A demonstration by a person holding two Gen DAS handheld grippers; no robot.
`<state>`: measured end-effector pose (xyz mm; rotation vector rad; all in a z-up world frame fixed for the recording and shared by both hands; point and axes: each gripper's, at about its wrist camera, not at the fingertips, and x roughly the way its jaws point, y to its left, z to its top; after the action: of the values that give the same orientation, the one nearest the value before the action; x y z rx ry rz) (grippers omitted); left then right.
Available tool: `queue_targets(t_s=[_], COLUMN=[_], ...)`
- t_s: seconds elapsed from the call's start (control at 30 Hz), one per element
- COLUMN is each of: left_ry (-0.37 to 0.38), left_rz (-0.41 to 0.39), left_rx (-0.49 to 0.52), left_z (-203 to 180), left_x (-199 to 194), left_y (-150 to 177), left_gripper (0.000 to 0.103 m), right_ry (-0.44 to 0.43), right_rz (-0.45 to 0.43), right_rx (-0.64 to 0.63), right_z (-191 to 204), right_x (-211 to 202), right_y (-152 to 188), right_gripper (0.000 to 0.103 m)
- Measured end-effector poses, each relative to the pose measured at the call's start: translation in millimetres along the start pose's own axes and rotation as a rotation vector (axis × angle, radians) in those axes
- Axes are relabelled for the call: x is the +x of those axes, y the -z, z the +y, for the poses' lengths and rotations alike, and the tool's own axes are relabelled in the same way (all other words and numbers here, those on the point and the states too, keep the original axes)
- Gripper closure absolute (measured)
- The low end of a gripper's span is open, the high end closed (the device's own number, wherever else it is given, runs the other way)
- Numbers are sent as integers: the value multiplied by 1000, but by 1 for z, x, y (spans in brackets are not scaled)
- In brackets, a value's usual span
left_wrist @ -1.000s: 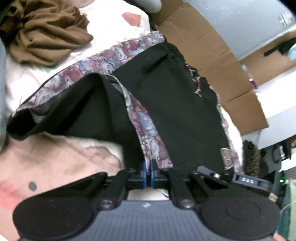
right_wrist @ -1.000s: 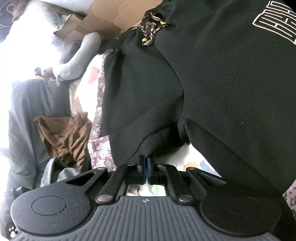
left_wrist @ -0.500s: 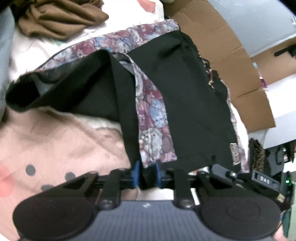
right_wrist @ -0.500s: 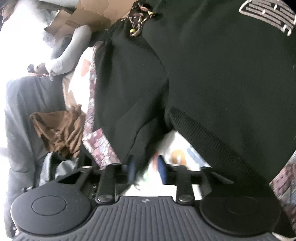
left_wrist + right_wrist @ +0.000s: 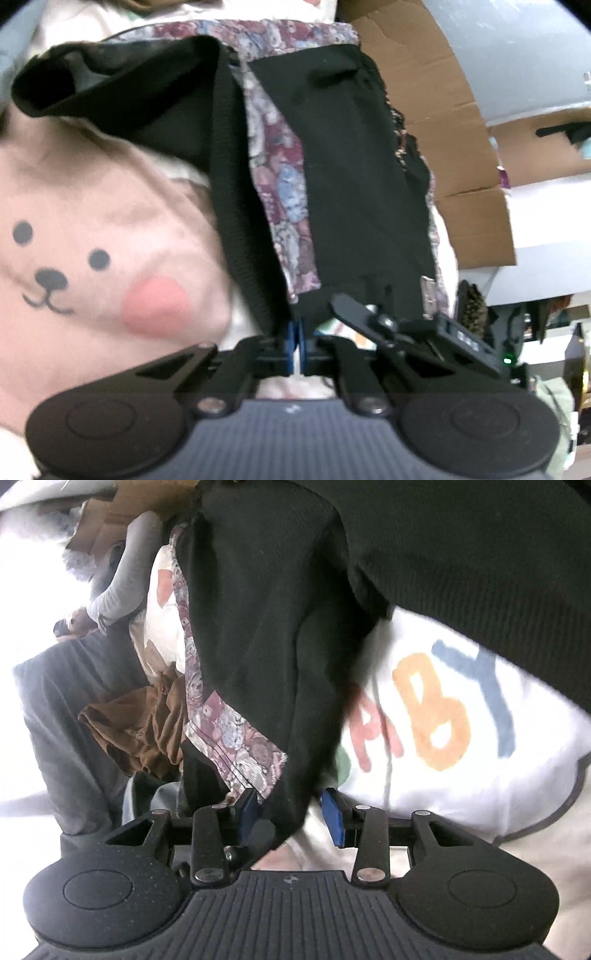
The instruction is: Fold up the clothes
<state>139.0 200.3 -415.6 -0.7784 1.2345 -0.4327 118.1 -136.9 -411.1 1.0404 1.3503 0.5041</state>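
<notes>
My left claw (image 5: 294, 341), a black two-finger tool with blue pads, has its pads pressed flat together, pinching the hem of a black knit garment (image 5: 354, 177), and it tips downward. My right claw (image 5: 291, 814), the same black build with blue pads (image 5: 331, 814), is opening; its pads stand apart, a fold of that garment hanging loose between them without being squeezed. It tips downward too.
</notes>
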Motion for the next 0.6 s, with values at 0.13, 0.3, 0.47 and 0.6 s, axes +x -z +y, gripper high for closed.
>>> queue_targets(t_s=[0.13,0.3,0.47,0.6], left_ry=[59,72,90,97], left_rz=[-4,11,67,119], left_rx=[-36,17,85,99], left_z=[0,-10,-22,-22], left_x=[-6,-7,-5,-2], left_y=[8,21,32,38], left_gripper=[101,101,101,101], right_ry=[-21,-62,-48,0], right_rz=[4,-2,-4,1], right_rx=[27,103,121,86], right_z=[0,-6,-7,-3], right_x=[2,1,-3,-11], right_y=[5,14,23,26], right_gripper=[49,49,80,100])
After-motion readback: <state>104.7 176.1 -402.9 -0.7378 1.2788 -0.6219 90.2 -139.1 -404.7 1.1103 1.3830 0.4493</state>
